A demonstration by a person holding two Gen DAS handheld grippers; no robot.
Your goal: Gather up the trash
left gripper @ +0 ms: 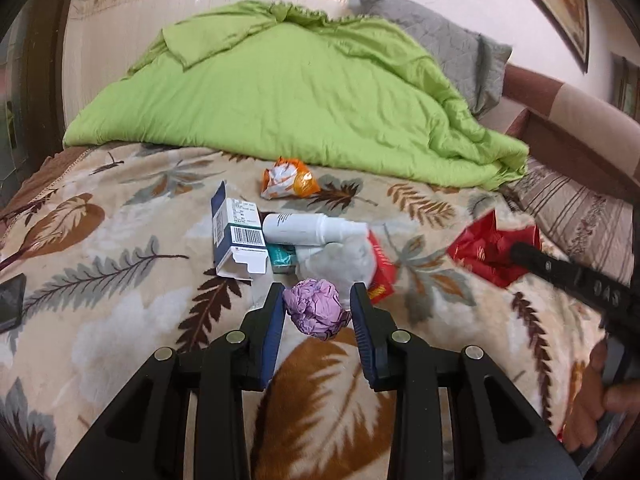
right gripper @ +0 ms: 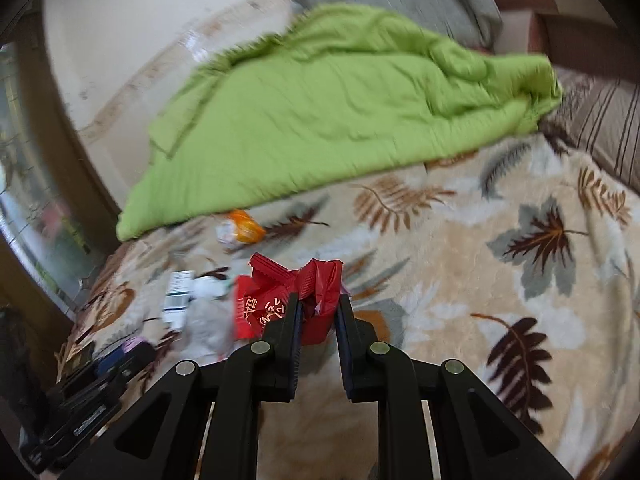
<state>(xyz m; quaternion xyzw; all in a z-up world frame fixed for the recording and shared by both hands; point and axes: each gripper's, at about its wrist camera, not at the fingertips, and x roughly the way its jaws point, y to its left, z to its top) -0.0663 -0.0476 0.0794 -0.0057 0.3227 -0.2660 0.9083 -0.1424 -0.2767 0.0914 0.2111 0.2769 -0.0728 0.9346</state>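
My left gripper point(left gripper: 317, 309) is shut on a crumpled purple paper ball point(left gripper: 315, 309), held just above the leaf-print blanket point(left gripper: 120, 312). Beyond it lie an open blue-and-white carton point(left gripper: 237, 236), a white bottle point(left gripper: 304, 229) on its side, a teal packet point(left gripper: 282, 261), a grey-white wad point(left gripper: 340, 258), a red-yellow packet point(left gripper: 380, 276) and an orange-white wrapper point(left gripper: 289, 178). My right gripper point(right gripper: 318, 307) is shut on a crumpled red wrapper point(right gripper: 296, 296), lifted over the blanket; it also shows in the left wrist view point(left gripper: 492, 246). The orange wrapper point(right gripper: 242, 227) lies further back.
A green duvet point(left gripper: 304, 92) is heaped across the far half of the bed, with a grey pillow point(left gripper: 444, 52) behind it. A striped pillow point(left gripper: 576, 216) lies at the right. A dark phone point(left gripper: 10, 302) lies at the blanket's left edge. A wall runs behind the bed.
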